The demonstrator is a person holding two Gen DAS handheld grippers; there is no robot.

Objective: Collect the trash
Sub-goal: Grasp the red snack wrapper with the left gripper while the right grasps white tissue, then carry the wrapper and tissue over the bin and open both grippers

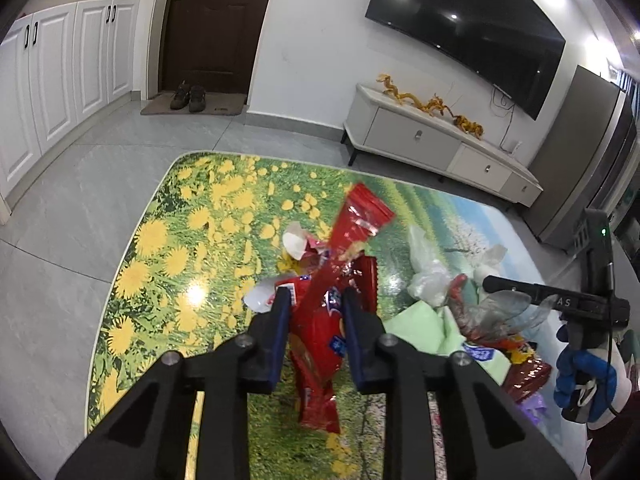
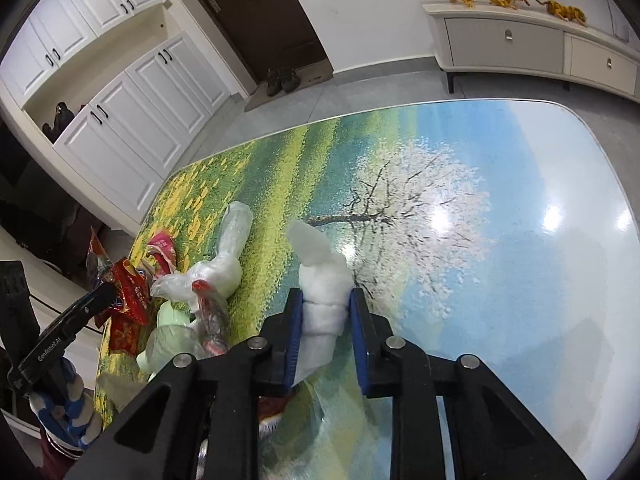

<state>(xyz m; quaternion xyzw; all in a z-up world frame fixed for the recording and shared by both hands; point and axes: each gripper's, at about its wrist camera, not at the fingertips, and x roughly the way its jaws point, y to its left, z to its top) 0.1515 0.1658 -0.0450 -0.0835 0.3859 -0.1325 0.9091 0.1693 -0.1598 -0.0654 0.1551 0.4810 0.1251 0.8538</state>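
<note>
Two grippers each carry a piece of rubbish above the glossy table printed with a flower meadow and a blossoming tree (image 2: pixel 520 280). The left gripper (image 1: pixel 314 300) has its blue-padded fingers (image 1: pixel 280 320) drawn in against a long, crumpled red foil snack wrapper (image 1: pixel 320 344); the wrapper's long axis runs roughly along the fingers, one end sticking up and away past the tips, the other hanging down below them. The right gripper (image 2: pixel 326 316) has its fingers closed partway around a rolled wad of white tissue (image 2: pixel 324 296), which also lies lengthwise between the pads and pokes out beyond the tips.

Between the two tools, near the table's edge, sits the remaining heap: a clear crinkled plastic bag (image 2: pixel 216 268), pale green paper sheets (image 1: pixel 416 324) and more red wrappers (image 2: pixel 128 300). From the right gripper this heap lies to its left; from the left gripper it lies to its right.

No bin or bag for collecting shows in either view, so I cannot tell which way the held pieces must travel. Both loads look light and floppy, likely to slip if the grip eases.
</note>
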